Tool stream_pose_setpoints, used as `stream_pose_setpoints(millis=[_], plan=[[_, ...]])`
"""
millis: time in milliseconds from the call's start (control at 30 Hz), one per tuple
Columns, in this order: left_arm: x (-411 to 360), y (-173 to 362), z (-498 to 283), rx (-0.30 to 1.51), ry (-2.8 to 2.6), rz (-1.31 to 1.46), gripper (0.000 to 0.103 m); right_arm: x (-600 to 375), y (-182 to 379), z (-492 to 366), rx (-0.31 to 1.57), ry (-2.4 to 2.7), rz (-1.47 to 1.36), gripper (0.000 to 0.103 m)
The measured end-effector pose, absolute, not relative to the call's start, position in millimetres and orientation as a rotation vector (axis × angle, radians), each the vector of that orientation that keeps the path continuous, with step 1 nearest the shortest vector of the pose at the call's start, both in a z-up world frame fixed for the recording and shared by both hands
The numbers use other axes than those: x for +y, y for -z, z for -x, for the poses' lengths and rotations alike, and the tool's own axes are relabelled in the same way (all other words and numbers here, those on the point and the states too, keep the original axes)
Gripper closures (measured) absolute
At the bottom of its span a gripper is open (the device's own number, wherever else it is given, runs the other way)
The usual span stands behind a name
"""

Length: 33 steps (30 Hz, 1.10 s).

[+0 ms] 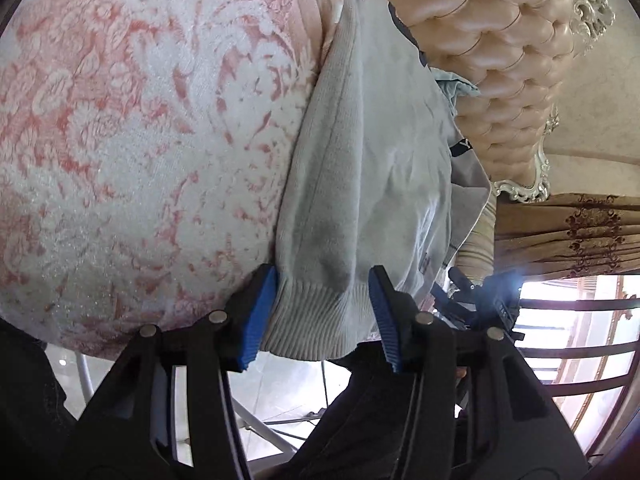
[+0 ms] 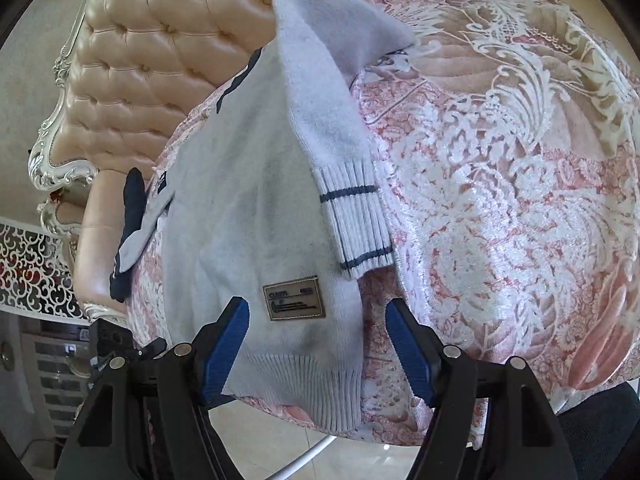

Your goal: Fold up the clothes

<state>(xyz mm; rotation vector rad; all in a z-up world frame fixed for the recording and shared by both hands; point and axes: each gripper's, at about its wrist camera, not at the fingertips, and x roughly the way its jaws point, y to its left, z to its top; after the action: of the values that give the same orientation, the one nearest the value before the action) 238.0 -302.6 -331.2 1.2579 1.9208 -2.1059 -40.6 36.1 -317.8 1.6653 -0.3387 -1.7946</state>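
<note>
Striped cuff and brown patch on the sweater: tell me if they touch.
Apart. The right wrist view shows plain grey knit between the striped cuff and the brown patch.

Left claw [image 1: 324, 312] build: black plastic linkage arms, my view looks out between them.
Left claw pads [image 1: 256, 320]: blue, ribbed faces, wedge-shaped.
Left claw pivots: round silver pins, four visible.
Right claw [image 2: 318, 350] build: same black frame, triangular cut-outs in the arms.
Right claw pads [image 2: 412, 356]: blue, finely ribbed.
Right claw pivots: silver round pins at each joint.
</note>
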Motion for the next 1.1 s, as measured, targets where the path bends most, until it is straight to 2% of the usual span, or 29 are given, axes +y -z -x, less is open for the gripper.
stream_pose_setpoints(millis=[33, 67, 100, 133, 167, 233, 367, 400, 433, 833, 867, 900, 967, 1033, 1100], plan=[[-303, 333, -239, 1.945, 2.100, -1.246, 0.053, 36, 317, 40, -0.342, 1.795, -1.667, 0.031], [-305, 334, -241, 1.971, 2.087, -1.228, 0.053, 34, 317, 40, -0.343, 1.789, -1.663, 0.037], [-306, 336, -243, 1.998, 2.074, -1.209, 0.053, 31, 316, 39, -0.343, 1.779, -1.656, 0.045], [-307, 338, -245, 2.024, 2.060, -1.190, 0.053, 29, 316, 38, -0.336, 1.774, -1.651, 0.063], [-309, 340, -248, 2.050, 2.047, -1.171, 0.053, 28, 315, 37, -0.325, 1.772, -1.648, 0.068], [-309, 342, -252, 2.088, 2.022, -1.153, 0.056, 29, 316, 36, -0.312, 1.777, -1.655, 0.068], [-304, 343, -253, 2.084, 2.005, -1.186, 0.056, 30, 321, 36, -0.310, 1.776, -1.665, 0.071], [-302, 343, -252, 2.070, 2.010, -1.194, 0.056, 29, 320, 35, -0.301, 1.781, -1.659, 0.076], [-301, 343, -250, 2.056, 2.015, -1.203, 0.056, 27, 319, 35, -0.286, 1.786, -1.651, 0.092], [-292, 329, -234, 1.776, 2.161, -1.313, 0.057, 35, 311, 32, -0.266, 1.814, -1.625, 0.093], [-290, 328, -229, 1.740, 2.174, -1.328, 0.064, 34, 309, 31, -0.252, 1.820, -1.622, 0.093], [-289, 326, -228, 1.701, 2.176, -1.345, 0.095, 33, 307, 31, -0.236, 1.829, -1.619, 0.093], [-287, 322, -226, 1.618, 2.179, -1.378, 0.094, 31, 307, 30, -0.199, 1.848, -1.624, 0.093], [-279, 299, -228, 1.389, 2.238, -1.418, 0.094, 31, 308, 29, -0.143, 1.875, -1.631, 0.093], [-276, 288, -230, 1.278, 2.231, -1.445, 0.094, 29, 311, 27, -0.100, 1.884, -1.636, 0.093]])
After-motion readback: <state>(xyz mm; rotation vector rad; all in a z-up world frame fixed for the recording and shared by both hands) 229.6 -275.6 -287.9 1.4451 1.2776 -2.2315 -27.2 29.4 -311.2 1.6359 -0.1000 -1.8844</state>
